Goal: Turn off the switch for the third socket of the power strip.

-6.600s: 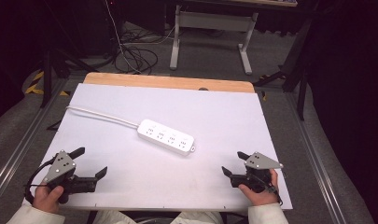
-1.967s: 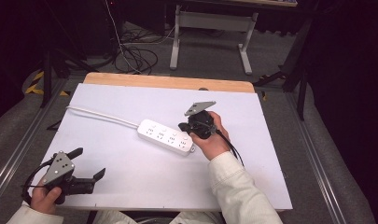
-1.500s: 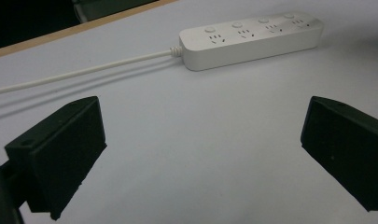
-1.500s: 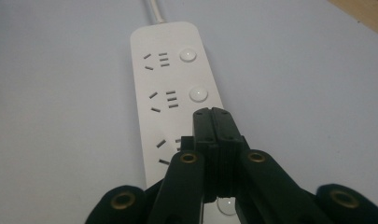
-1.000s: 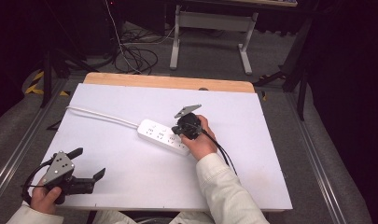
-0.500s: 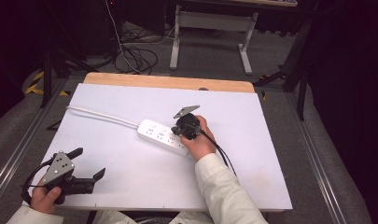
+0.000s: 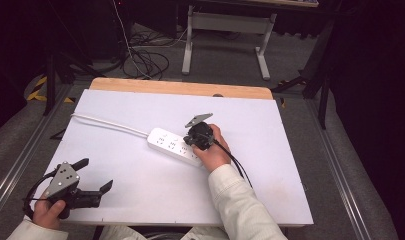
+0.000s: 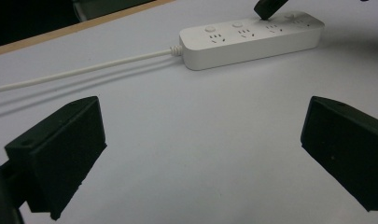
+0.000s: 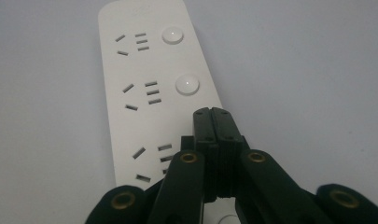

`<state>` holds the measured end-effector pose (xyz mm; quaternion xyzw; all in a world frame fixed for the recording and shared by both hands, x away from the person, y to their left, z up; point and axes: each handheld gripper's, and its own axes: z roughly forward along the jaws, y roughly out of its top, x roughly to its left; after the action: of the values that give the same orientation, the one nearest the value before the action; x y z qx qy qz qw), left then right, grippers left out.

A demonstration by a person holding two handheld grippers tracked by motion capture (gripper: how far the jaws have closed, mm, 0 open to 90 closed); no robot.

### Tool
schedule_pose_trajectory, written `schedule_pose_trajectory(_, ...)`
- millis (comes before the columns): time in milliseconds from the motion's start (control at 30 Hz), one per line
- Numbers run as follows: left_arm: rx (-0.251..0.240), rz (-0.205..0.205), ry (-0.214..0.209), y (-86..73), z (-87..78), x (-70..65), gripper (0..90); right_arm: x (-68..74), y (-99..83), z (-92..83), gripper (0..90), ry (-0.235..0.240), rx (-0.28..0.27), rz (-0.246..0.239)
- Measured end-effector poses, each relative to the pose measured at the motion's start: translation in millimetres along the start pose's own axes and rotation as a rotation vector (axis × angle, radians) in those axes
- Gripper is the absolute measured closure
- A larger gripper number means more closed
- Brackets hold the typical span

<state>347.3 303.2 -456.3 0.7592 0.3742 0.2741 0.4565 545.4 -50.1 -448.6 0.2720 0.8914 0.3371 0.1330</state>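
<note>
My right gripper (image 9: 214, 121) has its jaws pressed flat together, holding nothing, its tip down on the power strip (image 9: 149, 93), likely on the third switch button. From the tip, the strip's long axis runs toward 11 o'clock, with two free buttons (image 9: 187, 85) beyond. My left gripper (image 7: 90, 177) rests spread wide and empty at the counter's (image 7: 140, 200) near left, well apart; the strip lies toward its 1 o'clock. No containers here.
</note>
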Motion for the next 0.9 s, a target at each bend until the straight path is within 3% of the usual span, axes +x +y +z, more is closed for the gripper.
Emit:
schedule_pose_trajectory(433,0.0,-0.004,-0.002,-0.1,0.2,-0.2,0.3,2.3,0.7,2.0,90.0,-0.013,0.015,-0.005)
schedule_pose_trajectory(667,0.003,0.002,0.0,0.0,-0.2,-0.2,0.3,-0.2,0.6,2.2,90.0,0.003,0.017,0.013)
schedule_pose_trajectory(900,0.002,0.005,0.002,0.1,-0.2,-0.4,0.3,2.6,2.6,2.5,90.0,-0.017,0.031,0.01)
